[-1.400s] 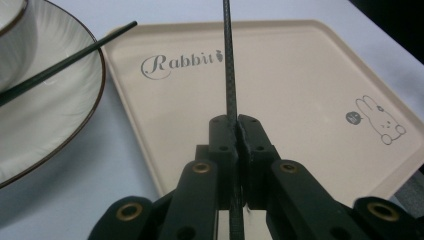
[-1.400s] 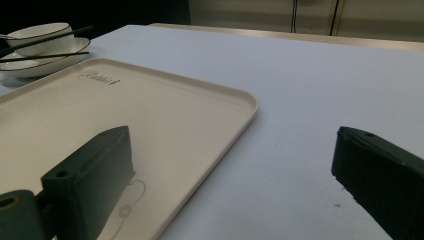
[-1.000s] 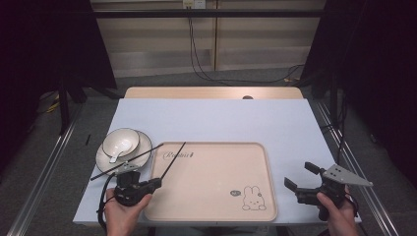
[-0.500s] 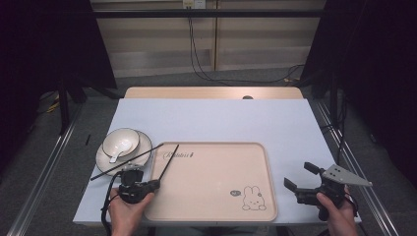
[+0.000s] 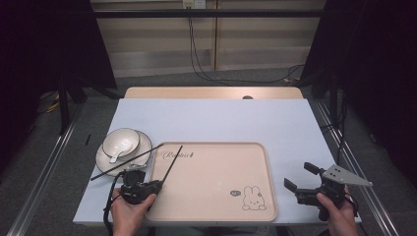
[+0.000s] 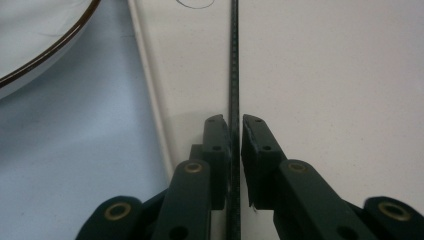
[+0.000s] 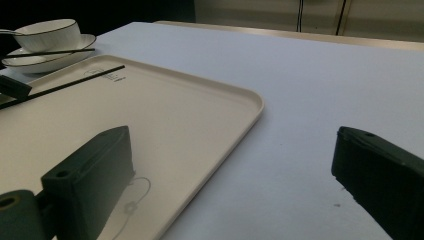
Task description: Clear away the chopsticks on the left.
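Chopstick lies between left gripper jaws (just opening) over tray.

The left hand-held gripper is held low and level by the left hand, its jaws just opened slightly. The right hand-held gripper is held with jaws spread wide.

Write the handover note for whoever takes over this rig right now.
Left hand-held gripper: jaws have just been opening, with the thin black chopstick between them, lying on the beige rectangular tray; a gap shows on one side.
Right hand-held gripper: open, holding nothing, beside the tray's right edge.
Second black chopstick: across the white plate that carries the white bowl.
Done: first chopstick on the tray.
Left: probably back off, then fetch the second chopstick.
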`<action>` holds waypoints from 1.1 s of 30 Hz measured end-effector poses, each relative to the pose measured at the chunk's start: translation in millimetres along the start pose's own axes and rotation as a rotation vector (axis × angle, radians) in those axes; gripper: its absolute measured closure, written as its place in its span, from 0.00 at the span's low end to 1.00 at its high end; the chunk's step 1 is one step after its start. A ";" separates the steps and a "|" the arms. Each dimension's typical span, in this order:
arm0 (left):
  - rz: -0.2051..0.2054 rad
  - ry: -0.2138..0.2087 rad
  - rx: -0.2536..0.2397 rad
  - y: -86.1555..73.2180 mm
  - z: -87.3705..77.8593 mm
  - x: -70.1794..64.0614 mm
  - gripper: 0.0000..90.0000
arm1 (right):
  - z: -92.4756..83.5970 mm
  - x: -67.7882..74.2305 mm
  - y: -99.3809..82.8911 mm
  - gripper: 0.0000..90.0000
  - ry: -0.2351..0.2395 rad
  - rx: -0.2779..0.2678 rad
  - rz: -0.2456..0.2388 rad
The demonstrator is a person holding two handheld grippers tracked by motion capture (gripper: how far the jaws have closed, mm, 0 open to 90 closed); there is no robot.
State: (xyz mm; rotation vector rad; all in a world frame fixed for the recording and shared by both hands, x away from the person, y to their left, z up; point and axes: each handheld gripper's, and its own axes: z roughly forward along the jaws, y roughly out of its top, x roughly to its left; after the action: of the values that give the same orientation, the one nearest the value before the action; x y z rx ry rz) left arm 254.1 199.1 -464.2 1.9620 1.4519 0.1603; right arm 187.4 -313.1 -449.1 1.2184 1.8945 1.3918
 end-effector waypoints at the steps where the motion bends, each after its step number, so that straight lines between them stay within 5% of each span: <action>1: 0.000 -0.006 0.001 0.0 -0.1 0.0 0.90 | 0.0 0.0 0.0 0.03 0.000 0.001 0.000; 10: 0.034 -0.028 -0.035 1.8 -5.1 1.8 0.79 | -0.1 -0.1 0.0 0.03 0.007 -0.003 0.004; 11: 0.073 -0.038 -0.046 1.9 -8.1 2.3 0.76 | -0.2 -0.3 0.0 0.03 0.003 -0.002 -0.001; 14: 0.127 -0.044 -0.075 1.6 -12.9 1.7 0.61 | -0.4 -0.2 0.0 0.03 0.003 -0.003 -0.001; 20: 0.158 -0.079 -0.164 -0.2 -25.4 1.3 0.36 | -0.6 -0.3 0.2 0.03 0.004 -0.006 -0.002; 24: 0.233 -0.095 -0.224 -1.2 -38.9 9.7 0.24 | -0.9 -0.3 0.3 0.03 0.002 -0.006 -0.004; 29: 0.268 -0.107 -0.258 -1.9 -50.2 25.2 0.16 | -0.4 -0.6 0.2 0.03 0.006 -0.010 0.001; 31: 0.257 -0.096 -0.301 -2.4 -55.1 30.3 0.13 | -0.1 -0.4 0.2 0.03 0.004 -0.004 0.008; 33: 0.248 -0.132 -0.309 -1.1 -60.1 35.2 0.08 | -0.1 0.1 0.4 0.03 0.006 -0.006 0.008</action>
State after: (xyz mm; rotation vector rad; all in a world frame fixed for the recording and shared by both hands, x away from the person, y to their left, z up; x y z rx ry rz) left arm 237.8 257.1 -429.3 1.8514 1.0284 0.3386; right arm 187.4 -313.0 -448.7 1.2218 1.8897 1.4063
